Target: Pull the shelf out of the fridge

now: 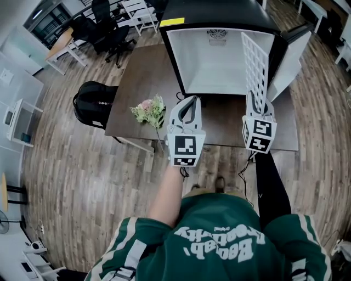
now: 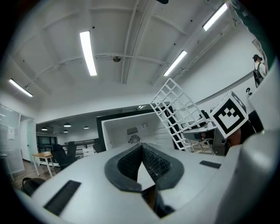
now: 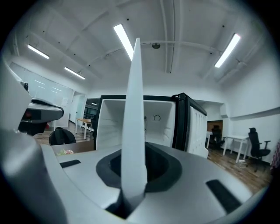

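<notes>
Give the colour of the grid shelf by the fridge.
White square-grid wire shelf, clearest in the head view.

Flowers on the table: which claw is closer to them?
Left. The left gripper hovers just beside the flowers; the right gripper is farther over, clamped on the shelf.

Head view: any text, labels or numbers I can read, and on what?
Green top: white lettering, upside down, too distorted to read.
Yellow label on the fridge: too small to read.
Black backpack: white print, too small.
Left gripper and right gripper: square markers only, no words.
White shelf: none.
</notes>
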`<state>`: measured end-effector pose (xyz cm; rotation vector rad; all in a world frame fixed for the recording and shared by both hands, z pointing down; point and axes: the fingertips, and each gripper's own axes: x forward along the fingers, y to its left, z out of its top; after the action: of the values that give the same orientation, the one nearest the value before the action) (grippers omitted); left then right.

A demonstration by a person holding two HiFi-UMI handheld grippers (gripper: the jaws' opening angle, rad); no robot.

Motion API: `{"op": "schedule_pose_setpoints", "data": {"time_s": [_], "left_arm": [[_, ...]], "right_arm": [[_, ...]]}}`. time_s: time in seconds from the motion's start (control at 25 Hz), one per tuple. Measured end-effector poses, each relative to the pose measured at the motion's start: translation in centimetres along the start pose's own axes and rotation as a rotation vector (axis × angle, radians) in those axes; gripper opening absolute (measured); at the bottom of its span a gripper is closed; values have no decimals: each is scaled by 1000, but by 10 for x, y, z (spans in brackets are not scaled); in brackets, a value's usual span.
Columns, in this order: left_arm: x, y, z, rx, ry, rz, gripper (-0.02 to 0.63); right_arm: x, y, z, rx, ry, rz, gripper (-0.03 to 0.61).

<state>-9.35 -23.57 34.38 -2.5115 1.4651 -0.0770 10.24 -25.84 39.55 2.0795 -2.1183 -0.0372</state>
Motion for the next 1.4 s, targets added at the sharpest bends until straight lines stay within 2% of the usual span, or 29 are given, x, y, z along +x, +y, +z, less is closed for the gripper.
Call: {"op": "schedule_pose_setpoints", "data": {"time_s": [0.48,1.08,1.4], "left_arm": [[22,-11,16,-17,-18,-3,15],[58,-26,9,9,1,10,15],[63,-34,6,9,-4,25,15]], "right_arm": [[-16,-8,26,8,-111,40,52],[-9,-32,19,70,-158,64,52],[-2,-37,13,67,-158,97,52]]}}
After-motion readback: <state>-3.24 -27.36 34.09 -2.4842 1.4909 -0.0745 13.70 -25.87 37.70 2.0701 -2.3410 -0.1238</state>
